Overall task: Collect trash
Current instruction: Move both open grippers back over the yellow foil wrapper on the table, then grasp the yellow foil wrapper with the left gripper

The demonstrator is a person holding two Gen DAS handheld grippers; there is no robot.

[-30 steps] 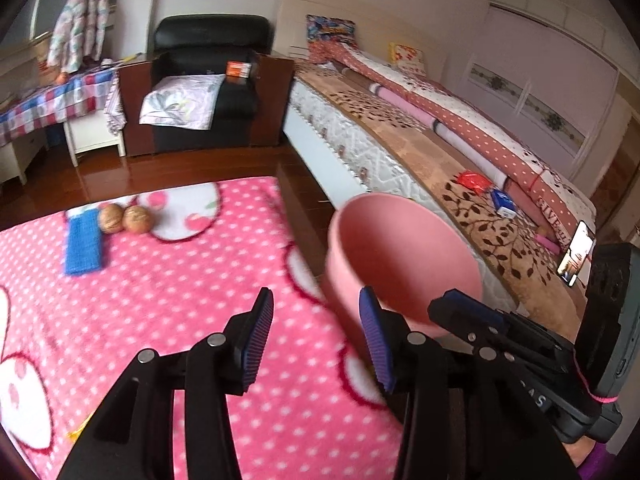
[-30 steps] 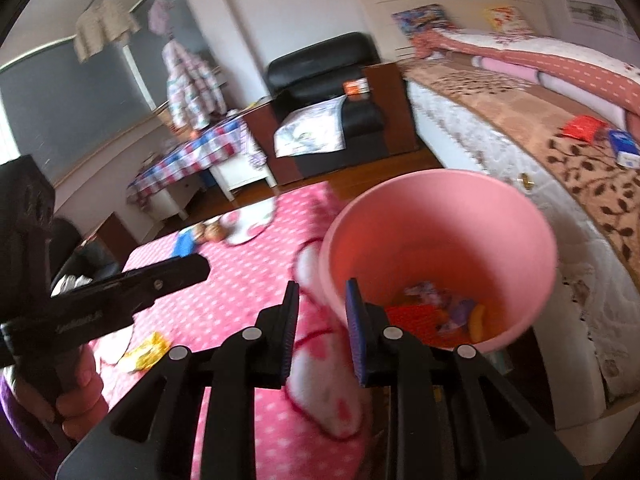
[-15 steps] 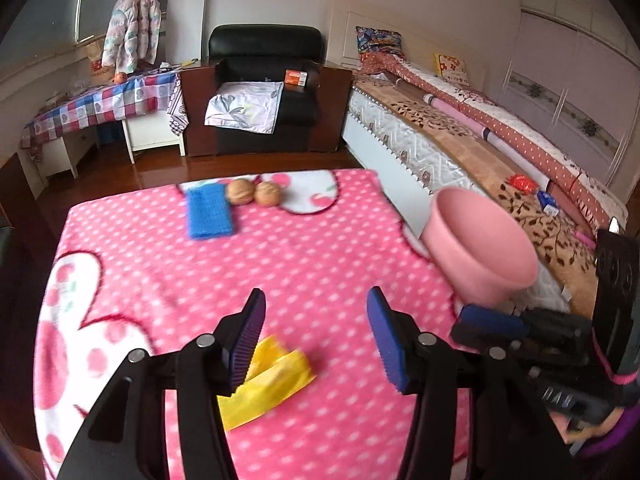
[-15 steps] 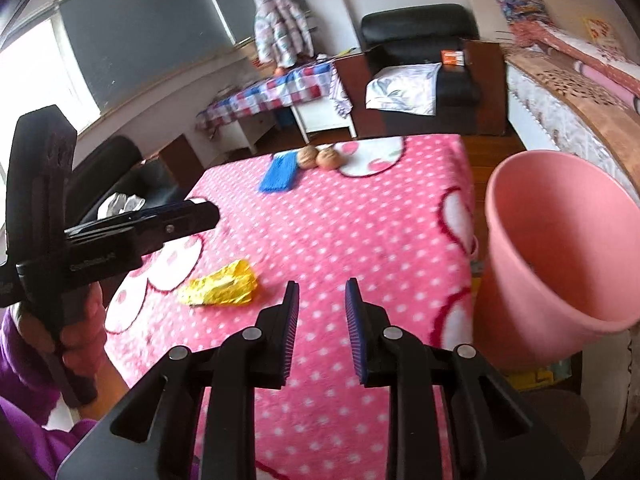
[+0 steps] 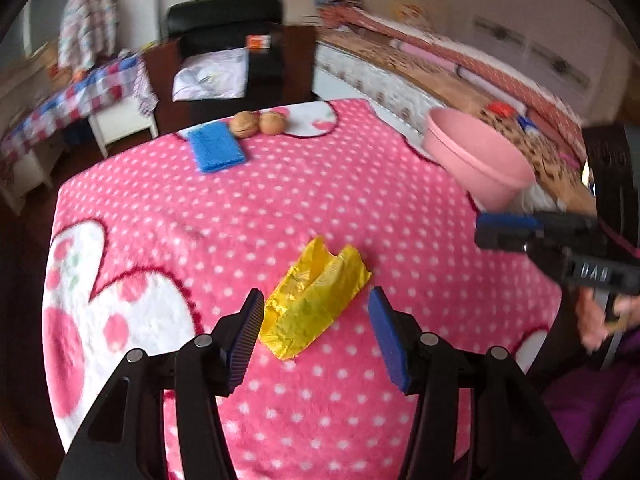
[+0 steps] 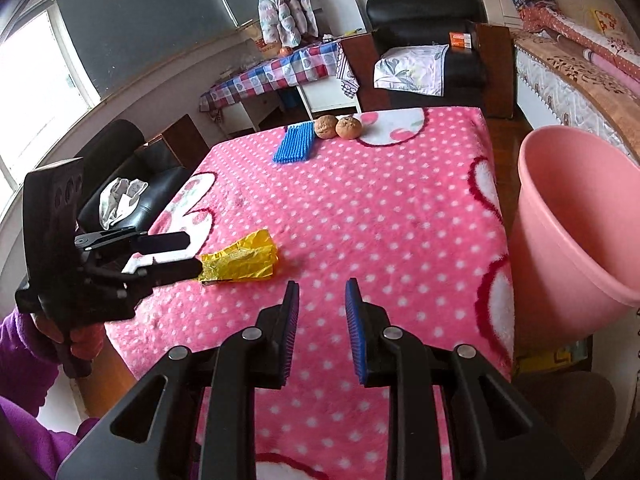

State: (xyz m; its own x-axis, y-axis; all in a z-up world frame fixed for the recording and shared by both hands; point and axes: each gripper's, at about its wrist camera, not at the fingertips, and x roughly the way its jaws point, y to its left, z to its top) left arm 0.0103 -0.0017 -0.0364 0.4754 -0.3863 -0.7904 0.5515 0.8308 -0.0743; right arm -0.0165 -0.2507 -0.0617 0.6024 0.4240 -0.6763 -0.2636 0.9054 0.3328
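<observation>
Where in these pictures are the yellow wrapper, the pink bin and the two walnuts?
yellow wrapper (image 5: 316, 300), left wrist view, on its crumpled middle.
pink bin (image 6: 560, 248), right wrist view, on its outer wall.
walnuts (image 6: 325, 126), right wrist view, on the left one's shell.

Left gripper (image 5: 316, 334) being swung away from pink bin (image 5: 478, 162), being lowered toward yellow wrapper (image 5: 316, 300); wrapper now being framed between spread jaws. Right gripper (image 6: 322, 320) being withdrawn from bin; jaws being widened over pink blanket (image 6: 380, 216).
</observation>
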